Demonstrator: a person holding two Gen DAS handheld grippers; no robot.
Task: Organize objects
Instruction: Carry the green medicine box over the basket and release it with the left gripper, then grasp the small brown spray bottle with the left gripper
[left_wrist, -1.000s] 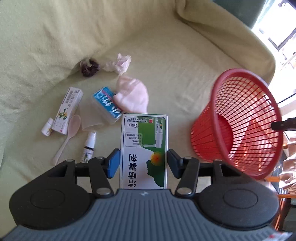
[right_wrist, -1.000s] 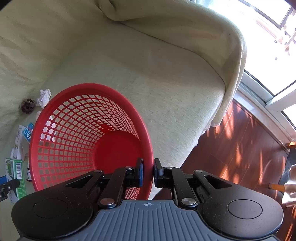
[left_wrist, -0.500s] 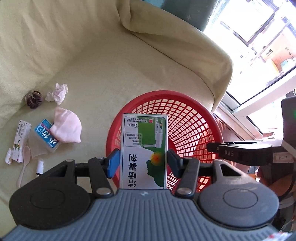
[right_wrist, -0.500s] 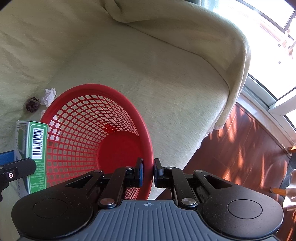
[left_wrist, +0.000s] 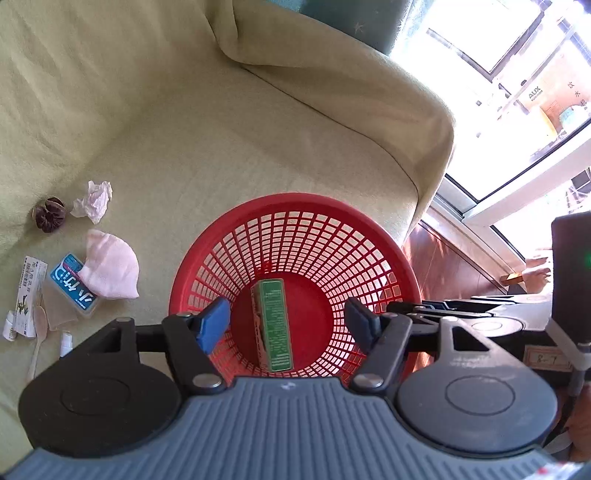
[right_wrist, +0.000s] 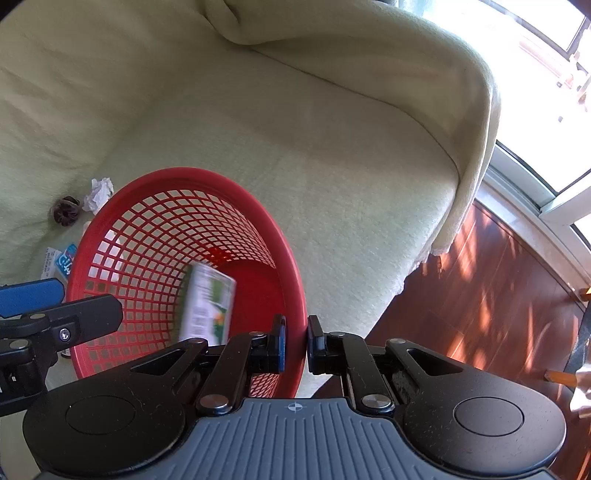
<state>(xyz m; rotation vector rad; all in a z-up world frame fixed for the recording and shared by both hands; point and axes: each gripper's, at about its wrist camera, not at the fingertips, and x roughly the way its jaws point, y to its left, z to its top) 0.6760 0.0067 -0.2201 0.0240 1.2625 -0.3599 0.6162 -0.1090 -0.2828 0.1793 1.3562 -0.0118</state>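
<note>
Sofa (left_wrist: 258, 122) seat, left edge: white medicine box (left_wrist: 31, 291), small white bottle (left_wrist: 9, 326), spoon (left_wrist: 38, 336), blue pack (left_wrist: 74, 291), pink cloth (left_wrist: 112, 271), crumpled tissue (left_wrist: 92, 201), dark round thing (left_wrist: 48, 219) further back. Right of these, red basket (left_wrist: 295, 206) near the seat's front right corner. Green box (left_wrist: 275, 325) lies inside it on the bottom, free of any pads. Left hand-held gripper (left_wrist: 290, 326) hovers above the basket, jaws opening, nothing between them. Right hand-held gripper (right_wrist: 293, 343) clamped tight on the basket's near rim. Wooden floor (right_wrist: 498, 295) at far right.
</note>
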